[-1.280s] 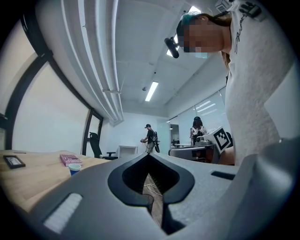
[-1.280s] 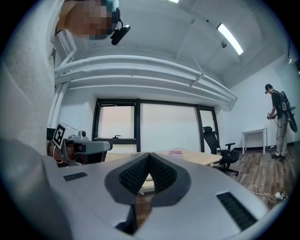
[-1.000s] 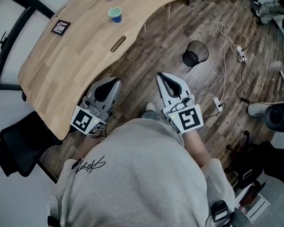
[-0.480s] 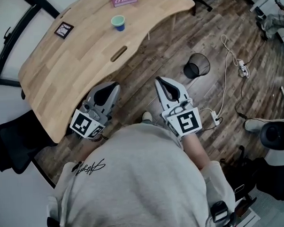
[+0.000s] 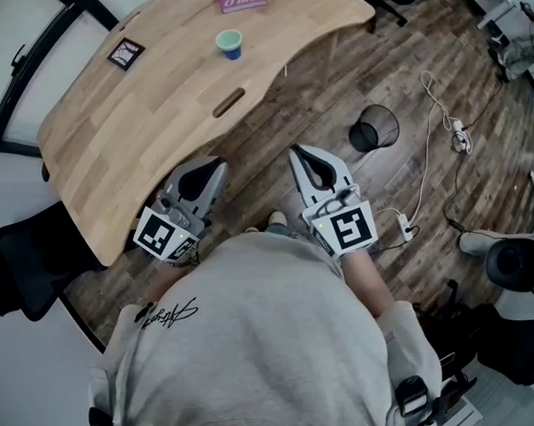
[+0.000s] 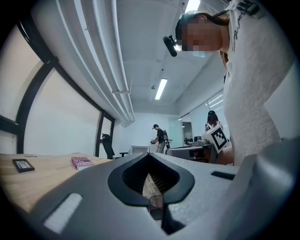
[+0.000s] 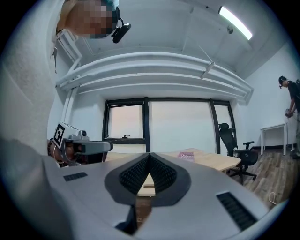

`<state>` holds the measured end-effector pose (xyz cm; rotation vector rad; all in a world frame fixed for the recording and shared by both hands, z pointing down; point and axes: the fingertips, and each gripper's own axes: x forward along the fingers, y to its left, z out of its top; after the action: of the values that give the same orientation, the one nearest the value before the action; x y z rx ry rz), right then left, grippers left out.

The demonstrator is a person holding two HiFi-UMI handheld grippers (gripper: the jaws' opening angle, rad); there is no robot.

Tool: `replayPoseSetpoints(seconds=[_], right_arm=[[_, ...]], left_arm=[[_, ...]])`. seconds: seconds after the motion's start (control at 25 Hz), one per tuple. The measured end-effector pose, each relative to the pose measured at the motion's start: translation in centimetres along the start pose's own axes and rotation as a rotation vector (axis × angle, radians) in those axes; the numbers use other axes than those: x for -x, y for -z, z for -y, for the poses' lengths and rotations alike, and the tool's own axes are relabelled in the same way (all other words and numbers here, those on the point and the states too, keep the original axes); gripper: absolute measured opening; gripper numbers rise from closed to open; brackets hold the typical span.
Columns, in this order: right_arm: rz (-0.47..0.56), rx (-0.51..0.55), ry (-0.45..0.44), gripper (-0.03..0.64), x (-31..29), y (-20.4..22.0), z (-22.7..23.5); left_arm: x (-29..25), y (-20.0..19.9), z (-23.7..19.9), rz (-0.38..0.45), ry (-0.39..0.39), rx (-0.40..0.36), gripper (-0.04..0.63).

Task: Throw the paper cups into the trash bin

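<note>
Head view, my left gripper point(image 5: 217, 165) and right gripper point(image 5: 296, 152) mid-frame, both with jaws closed on nothing, dark plank floor point(image 5: 323, 86) beneath, black mesh trash bin point(image 5: 374, 126) centre right, curved pale desk point(image 5: 130, 112) upper left, paper cup point(image 5: 230, 44) standing on it near the top.

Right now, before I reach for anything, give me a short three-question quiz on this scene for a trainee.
1. True or false: the paper cup is already in the mesh trash bin.
2. Where is the trash bin relative to the wooden desk? A) on it B) on the floor beside it C) under it
3. What do the left gripper and the right gripper hold?
Key: 1 false, the cup stands on the desk. 2 B. 3 nothing, both are shut and empty.
</note>
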<state>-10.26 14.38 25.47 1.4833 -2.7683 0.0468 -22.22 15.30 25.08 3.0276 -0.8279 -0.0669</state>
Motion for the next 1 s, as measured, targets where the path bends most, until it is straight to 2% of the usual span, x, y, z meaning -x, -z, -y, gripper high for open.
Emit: replayPoseSetpoints(seconds=[0.64, 0.88, 1.0], right_arm=[[-0.029, -0.040, -0.069, 0.009, -1.3, 1.9, 0.1], [-0.011, -0.046, -0.065, 0.009, -2.3, 1.5, 0.8], [-0.015, -0.081, -0.061, 0.009, -3.1, 1.6, 1.7]], left_arm=[[1.5, 1.3, -1.4, -0.002, -0.119, 0.043, 0.003], [0.8, 1.2, -2.7, -0.005, -0.107, 0.018, 0.003], [0.0, 1.0, -3.7, -0.002, -0.097, 0.016, 0.003]])
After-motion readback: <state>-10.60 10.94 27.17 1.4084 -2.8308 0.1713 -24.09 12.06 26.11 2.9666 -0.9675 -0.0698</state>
